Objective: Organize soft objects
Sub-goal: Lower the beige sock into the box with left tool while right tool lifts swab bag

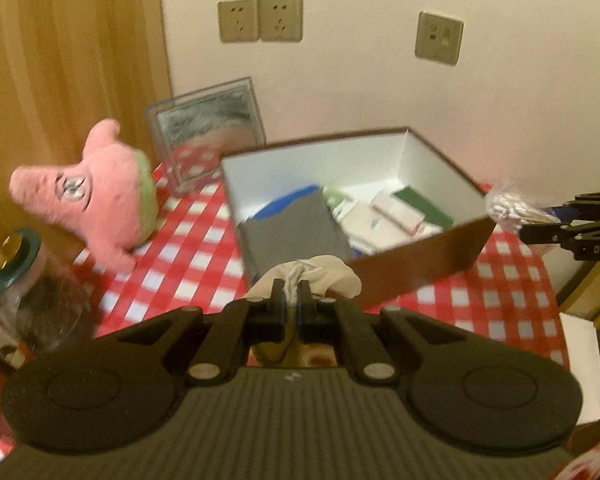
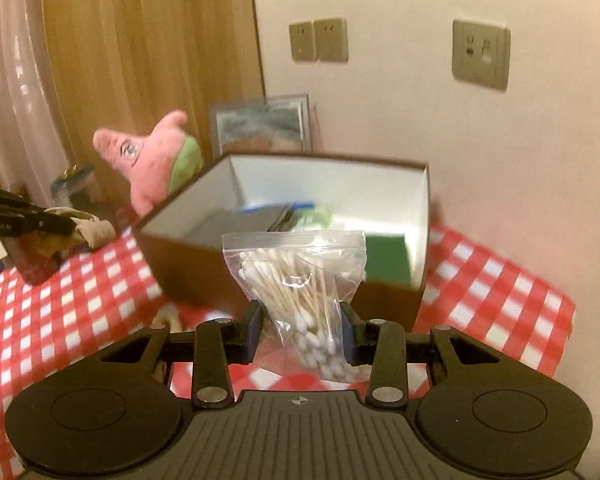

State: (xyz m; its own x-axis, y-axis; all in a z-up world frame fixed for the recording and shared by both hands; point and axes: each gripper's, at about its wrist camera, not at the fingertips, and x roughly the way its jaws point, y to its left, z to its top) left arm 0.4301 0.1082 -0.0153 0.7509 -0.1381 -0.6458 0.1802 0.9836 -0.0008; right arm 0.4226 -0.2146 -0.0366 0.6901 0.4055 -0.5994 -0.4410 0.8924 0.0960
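Left wrist view: our left gripper point(image 1: 294, 300) has its jaws pinched on a crumpled cream cloth point(image 1: 320, 276), just before the white-lined brown cardboard box point(image 1: 420, 264). The thin pinch may slip.

Right wrist view: our right gripper point(image 2: 302, 326) clamps a clear zip bag of cotton swabs point(image 2: 300, 280); the slick plastic could slide or snag the box wall.
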